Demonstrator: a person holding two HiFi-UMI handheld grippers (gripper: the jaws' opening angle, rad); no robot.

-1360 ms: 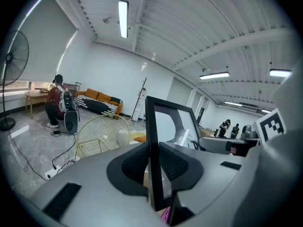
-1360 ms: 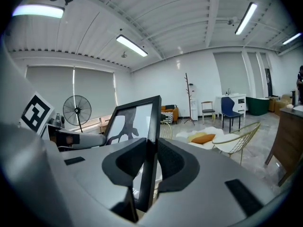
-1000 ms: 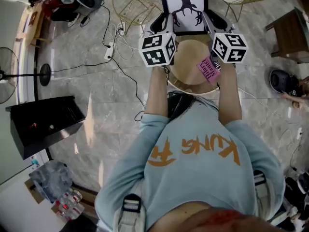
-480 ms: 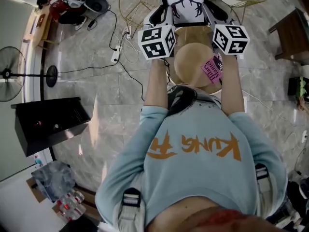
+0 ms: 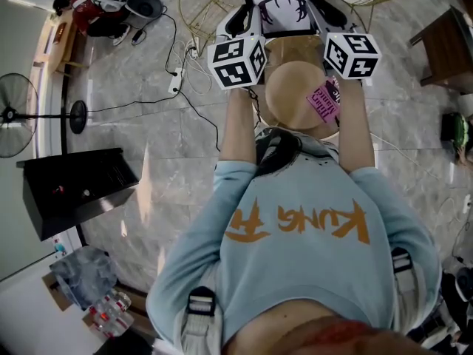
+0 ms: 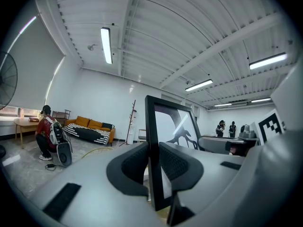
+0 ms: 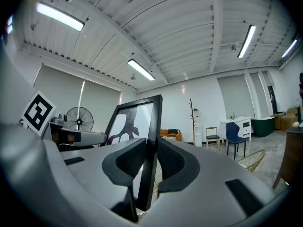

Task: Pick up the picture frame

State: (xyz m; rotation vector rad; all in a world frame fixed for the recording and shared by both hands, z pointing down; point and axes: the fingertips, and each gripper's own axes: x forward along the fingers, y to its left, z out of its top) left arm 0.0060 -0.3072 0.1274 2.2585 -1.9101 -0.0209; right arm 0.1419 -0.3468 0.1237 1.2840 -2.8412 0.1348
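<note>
While forearms (image 5: 236, 124) reach ahead, left gripper (image 5: 242, 21) and right gripper (image 5: 328, 13) clamp opposite edges of picture frame (image 5: 279, 2)

Down on the marble floor (image 5: 148, 161), a round wooden desk (image 5: 292, 98) carries a pink card (image 5: 324, 102) near its right edge. Gold wire frames (image 5: 201, 7) stand beyond it, and a white power strip (image 5: 176, 83) with black cables lies just to the left. Far left there's a standing fan (image 5: 16, 111), and below it a black cabinet (image 5: 74, 187). Across the room are an orange sofa (image 6: 87, 126), a crouching person (image 6: 47, 138) and a blue chair (image 7: 234, 135).
</note>
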